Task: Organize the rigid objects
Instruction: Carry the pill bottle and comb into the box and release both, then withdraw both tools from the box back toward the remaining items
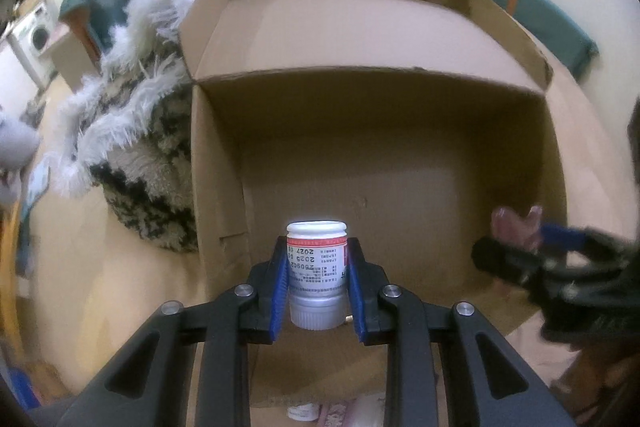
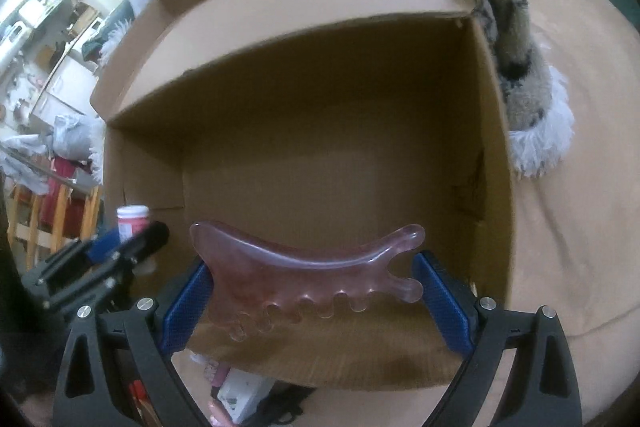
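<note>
Over the cardboard box (image 1: pixel 400 39), jaws clamp a ribbed-cap bottle (image 1: pixel 316 275) and a scalloped pink comb (image 2: pixel 308 275).

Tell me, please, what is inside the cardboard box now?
The cardboard box shows only bare brown walls and floor; nothing lies in the visible part. The near floor is hidden behind the white bottle in the left tongs and the pink comb in the right tongs.
</note>
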A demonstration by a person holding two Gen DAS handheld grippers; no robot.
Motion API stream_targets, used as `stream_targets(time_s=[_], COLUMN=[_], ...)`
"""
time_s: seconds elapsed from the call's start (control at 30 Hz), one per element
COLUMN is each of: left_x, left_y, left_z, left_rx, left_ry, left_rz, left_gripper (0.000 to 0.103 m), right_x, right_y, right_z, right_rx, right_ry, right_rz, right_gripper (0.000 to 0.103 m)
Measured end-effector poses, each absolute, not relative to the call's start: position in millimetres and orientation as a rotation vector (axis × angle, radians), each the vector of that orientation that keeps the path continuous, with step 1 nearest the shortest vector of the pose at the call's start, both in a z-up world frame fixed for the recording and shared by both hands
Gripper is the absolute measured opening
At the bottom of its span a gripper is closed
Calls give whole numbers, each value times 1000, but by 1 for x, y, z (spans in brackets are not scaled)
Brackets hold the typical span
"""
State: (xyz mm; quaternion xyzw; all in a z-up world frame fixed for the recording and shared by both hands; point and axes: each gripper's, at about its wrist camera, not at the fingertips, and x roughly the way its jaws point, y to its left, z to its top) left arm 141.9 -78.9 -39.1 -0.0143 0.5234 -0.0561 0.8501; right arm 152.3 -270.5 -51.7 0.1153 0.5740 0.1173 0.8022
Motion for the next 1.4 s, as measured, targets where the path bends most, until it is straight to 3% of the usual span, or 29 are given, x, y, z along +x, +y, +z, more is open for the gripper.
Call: stream_targets(time_s=[0.6,0.67,0.7,0.73,0.9,1.4], left_x=[150,152,152,151,148,146], left_y=[-94,-97,-100,-101,-104,-70], left_z=[-61,-59,-59,-57,-54,-16], left_rx=[18,37,50,59,61,-52], left_ry=[1123,1124,1123,1116,1115,1049], left_rz=[-61,-61,-56,-48,-71,-59], left_gripper=[25,33,47,51,58,64], right_x=[165,165,165,166,165,155], right_y=[-256,-258,-260,-261,-269,-272], right_z=[-79,-77,-75,-74,-71,-14], right_rx=[152,172,181,187,220,214], right_ry=[1255,1243,1241,1239,1232,1105], right_rz=[150,154,153,148,166,171], right_gripper=[103,103,103,103,103,103])
